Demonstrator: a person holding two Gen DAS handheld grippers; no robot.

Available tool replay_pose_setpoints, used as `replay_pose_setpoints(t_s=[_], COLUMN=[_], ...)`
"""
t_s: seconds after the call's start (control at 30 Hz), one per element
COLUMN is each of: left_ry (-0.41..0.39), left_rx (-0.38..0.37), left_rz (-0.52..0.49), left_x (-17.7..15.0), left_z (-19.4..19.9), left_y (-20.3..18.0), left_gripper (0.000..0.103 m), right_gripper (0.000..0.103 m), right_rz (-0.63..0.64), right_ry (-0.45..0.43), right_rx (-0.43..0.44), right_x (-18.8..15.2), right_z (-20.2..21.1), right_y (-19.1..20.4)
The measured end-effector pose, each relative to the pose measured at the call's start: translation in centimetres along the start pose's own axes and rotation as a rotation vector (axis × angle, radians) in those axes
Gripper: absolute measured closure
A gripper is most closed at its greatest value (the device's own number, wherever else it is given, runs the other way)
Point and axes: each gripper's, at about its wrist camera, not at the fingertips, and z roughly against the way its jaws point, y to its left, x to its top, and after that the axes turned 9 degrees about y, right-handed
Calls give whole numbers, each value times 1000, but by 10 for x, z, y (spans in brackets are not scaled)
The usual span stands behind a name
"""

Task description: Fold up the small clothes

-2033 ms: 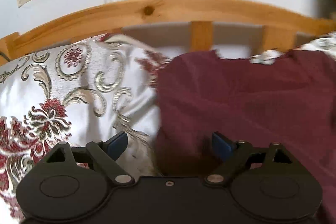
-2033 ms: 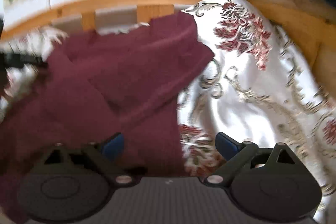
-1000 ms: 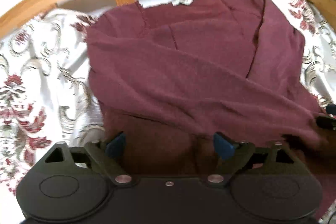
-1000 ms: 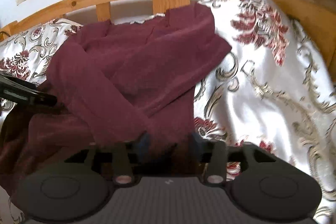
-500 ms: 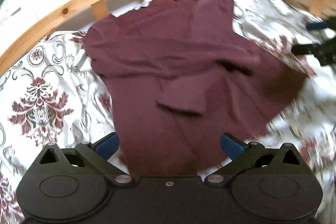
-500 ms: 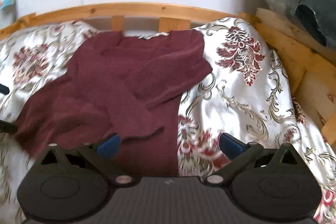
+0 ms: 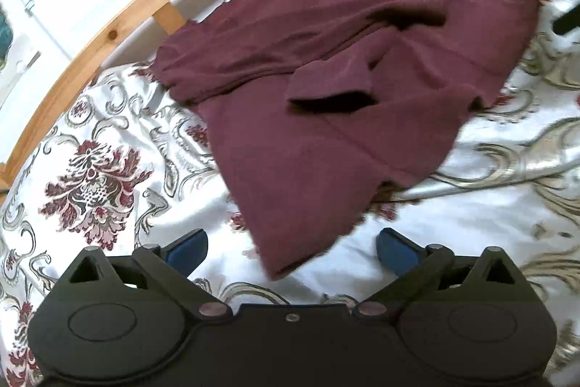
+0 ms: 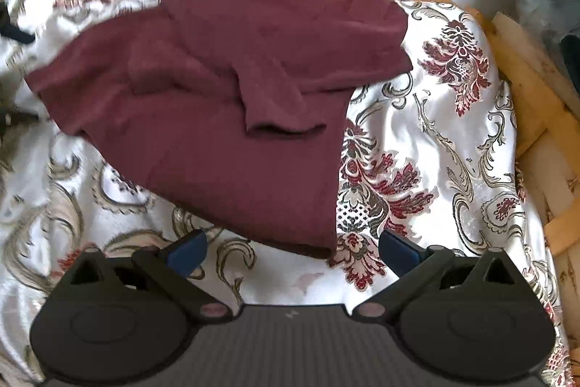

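Both claws stand wide apart and hold nothing. The left claw (image 7: 291,247) hovers over the near corner of the maroon garment (image 7: 326,89), whose hem tip lies between its blue pads without being pressed. The right claw (image 8: 291,247) hangs just short of the garment's (image 8: 232,89) other near corner, with that corner and some bedspread showing between its fingers.

The garment lies on the patterned bedspread (image 7: 101,169), its far edge against the wooden bed rail (image 7: 119,24). Both sleeves are crossed over the body, one cuff (image 7: 331,86) lying loose on top.

The step in hand looks like taking the bottom hem to fold it up toward the collar. To do it well, each claw should bite only the maroon cloth at its own corner, not the slippery bedspread beneath. Lift both corners evenly so the crossed sleeves stay put. The far right edge is blurred, so whether it lies flat is hard to say; check it before creasing.
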Motion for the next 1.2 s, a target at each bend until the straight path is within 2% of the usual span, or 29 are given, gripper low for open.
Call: replay_pose_setpoints(t_s=[0.2,0.3,0.33,0.4,0.43,0.47,0.53,0.63,0.7,0.77,0.9,1.0,1.03,1.07,1.1,1.13,1.17,1.2], left_ry=[-53,-79,-88,-110,-120,-128,-150,-195,-208,-218,-246,-253,-251,-246,-237,-226,-211,-196], left_rx=[52,88,94,112,122,124,101,80,59,42,39,39,41,41,39,39,36,33], left_rz=[-23,-52,-61,-90,-102,-113,-116,-69,-13,42,89,103,106,109,111,110,105,98], left_x=[0,-1,-1,-1,-1,-1,0,7,16,27,41,46,47,46,45,43,40,37], left_z=[-6,-6,-5,-3,-2,-1,4,15,21,28,40,46,47,48,48,49,49,49], left_y=[-1,-5,-7,-10,-11,-13,-11,-4,5,15,26,29,30,31,30,30,28,26], left_gripper=[7,15,23,45,64,79,97,98,98,98,98,98,98,98,98,98,98,98], right_gripper=[0,0,0,0,0,0,0,2,8,19,26,34,42,56,66,89,95,95], right_rz=[69,105,115,140,155,170,209,266,291,317,387,381,377,374,374,376,379,379], right_ry=[34,53,56,59,60,58,40,7,-25,-59,-82,-78,-74,-69,-62,-59,-61,-72], right_rx=[-41,-72,-82,-117,-136,-155,-195,-231,-238,-235,-254,-251,-253,-257,-261,-262,-272,-289], right_x=[2,1,1,1,1,1,0,-1,-2,-3,-4,-3,-3,-2,-3,-3,-3,-4], right_z=[-16,-22,-23,-26,-27,-29,-31,-35,-35,-33,-36,-40,-41,-42,-43,-43,-43,-41], right_y=[9,13,15,19,21,23,30,37,40,45,55,54,55,54,57,57,58,59])
